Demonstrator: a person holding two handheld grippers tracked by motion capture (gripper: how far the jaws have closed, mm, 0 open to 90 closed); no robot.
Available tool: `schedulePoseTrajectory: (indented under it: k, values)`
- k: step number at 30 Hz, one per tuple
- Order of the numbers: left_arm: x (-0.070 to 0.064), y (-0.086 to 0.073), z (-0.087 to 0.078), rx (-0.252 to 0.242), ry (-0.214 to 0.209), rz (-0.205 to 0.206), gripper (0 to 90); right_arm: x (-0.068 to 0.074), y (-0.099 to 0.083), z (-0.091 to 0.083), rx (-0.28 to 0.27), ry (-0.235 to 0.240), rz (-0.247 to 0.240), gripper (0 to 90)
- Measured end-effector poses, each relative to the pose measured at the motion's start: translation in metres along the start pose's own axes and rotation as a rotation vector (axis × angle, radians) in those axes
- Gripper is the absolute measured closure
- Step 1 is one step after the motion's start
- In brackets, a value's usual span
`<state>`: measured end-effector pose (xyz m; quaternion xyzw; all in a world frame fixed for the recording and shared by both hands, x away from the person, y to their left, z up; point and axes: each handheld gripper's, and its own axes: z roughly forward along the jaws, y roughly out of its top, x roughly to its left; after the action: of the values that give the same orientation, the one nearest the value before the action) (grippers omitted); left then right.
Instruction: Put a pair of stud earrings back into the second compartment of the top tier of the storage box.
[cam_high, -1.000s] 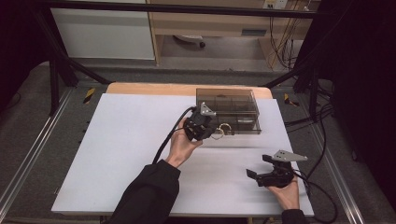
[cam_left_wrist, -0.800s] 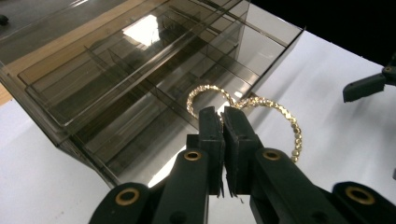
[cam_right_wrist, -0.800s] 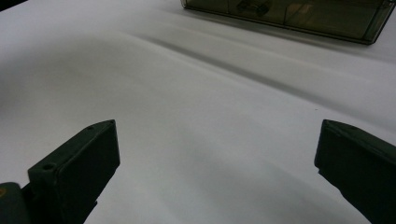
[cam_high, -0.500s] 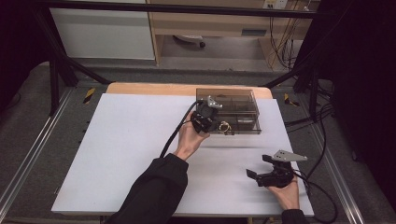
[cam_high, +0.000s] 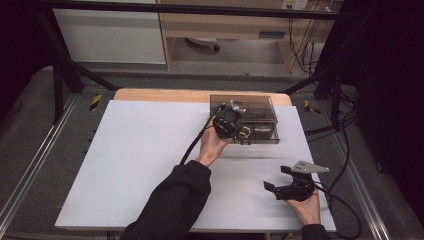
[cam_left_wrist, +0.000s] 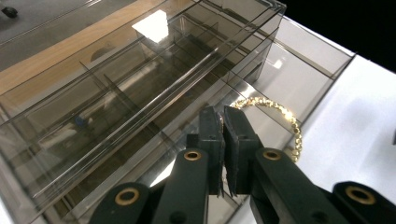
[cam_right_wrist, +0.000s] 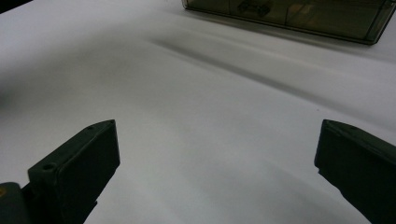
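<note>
— Where is the gold chain (cam_left_wrist: 280, 122) right now?

— Pinched between the jaws of the left gripper (cam_left_wrist: 225, 122), which are pressed together on it. It hangs over the smoked clear organiser box (cam_high: 255, 111), at the box's near edge, above an open front compartment. In the high view the chain (cam_high: 244, 135) dangles just below the left gripper (cam_high: 227, 120).

— Which way does it run?

— In the left gripper view it loops out from the jaws to the right and curves back down toward the white worktop (cam_high: 145, 155); it is an arc, not a straight line. The box's long axis runs along the worktop's far edge, close to the far right corner.

— And the other hand?

— The right gripper (cam_high: 280, 180) sits near the worktop's near right corner, well apart from the box, its jaws spread wide with nothing between them. The right gripper view shows them over bare white surface (cam_right_wrist: 210, 116), with the box (cam_right_wrist: 289, 14) farther off.

— The surroundings?

— A white sheet covers a wooden table whose far edge (cam_high: 165, 95) shows as a bare strip. Beyond is grey floor, a white cabinet (cam_high: 110, 35), and cables (cam_high: 305, 40) hanging at the right. Metal rails (cam_high: 30, 170) flank the table.
</note>
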<state>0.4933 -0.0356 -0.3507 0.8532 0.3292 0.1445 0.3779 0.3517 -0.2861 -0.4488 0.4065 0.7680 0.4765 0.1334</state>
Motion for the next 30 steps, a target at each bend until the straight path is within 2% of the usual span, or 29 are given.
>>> schedulePoseTrajectory:
  k: [10, 13, 16, 21, 30]
  values:
    - [0.002, -0.003, 0.018, 0.034, 0.027, 0.002, 86.1, -0.001, 0.0, -0.001, -0.004, 0.001, 0.002, 0.4]
    - [0.002, -0.004, 0.019, 0.043, 0.028, 0.005, 85.6, -0.001, 0.0, -0.001, -0.003, 0.0, 0.003, 0.4]
    - [0.001, -0.004, 0.016, 0.033, 0.024, 0.009, 84.7, -0.001, 0.0, -0.001, -0.002, 0.001, 0.005, 0.4]
    - [0.001, -0.005, 0.004, 0.002, 0.018, 0.019, 74.7, -0.001, 0.0, -0.001, -0.003, -0.002, 0.003, 0.4]
    - [0.007, -0.021, -0.035, -0.076, -0.03, 0.009, 56.5, -0.001, 0.0, -0.001, 0.0, -0.005, 0.004, 0.4]
